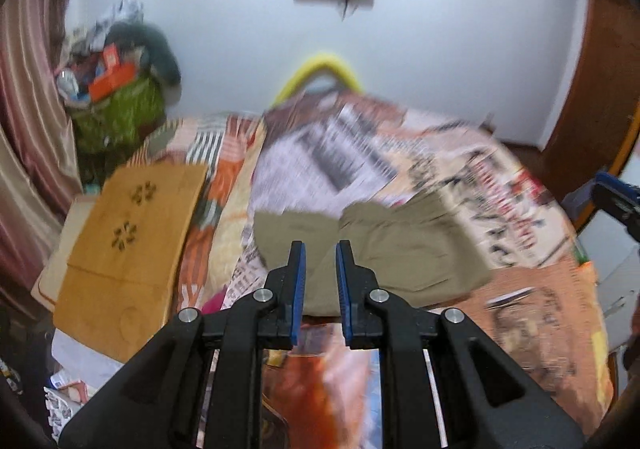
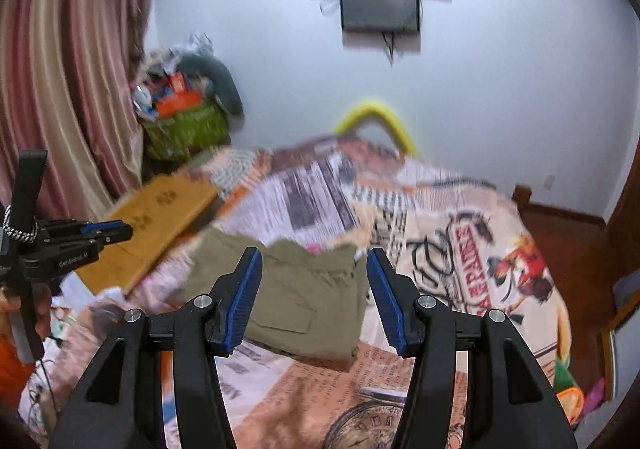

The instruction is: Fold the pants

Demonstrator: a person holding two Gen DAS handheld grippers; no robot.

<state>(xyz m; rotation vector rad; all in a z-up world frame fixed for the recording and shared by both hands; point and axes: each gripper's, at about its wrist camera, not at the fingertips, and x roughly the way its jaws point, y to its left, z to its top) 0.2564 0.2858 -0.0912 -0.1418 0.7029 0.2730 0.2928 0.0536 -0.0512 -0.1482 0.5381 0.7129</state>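
The olive-green pants (image 1: pixel 400 249) lie folded into a compact bundle on the newspaper-print bedspread (image 1: pixel 460 177). They also show in the right wrist view (image 2: pixel 304 289). My left gripper (image 1: pixel 321 249) hovers above the bundle's near edge, jaws slightly apart and empty. My right gripper (image 2: pixel 314 257) hovers over the bundle, jaws wide apart and empty. The left gripper shows at the left edge of the right wrist view (image 2: pixel 120 231). Both views are motion-blurred.
A tan wooden board (image 1: pixel 128 245) lies on the bed's left side. A green basket of clutter (image 1: pixel 116 105) stands by the pink curtain (image 1: pixel 28 97). A yellow curved bar (image 1: pixel 320 69) rises behind the bed. A wooden door (image 1: pixel 592 89) stands right.
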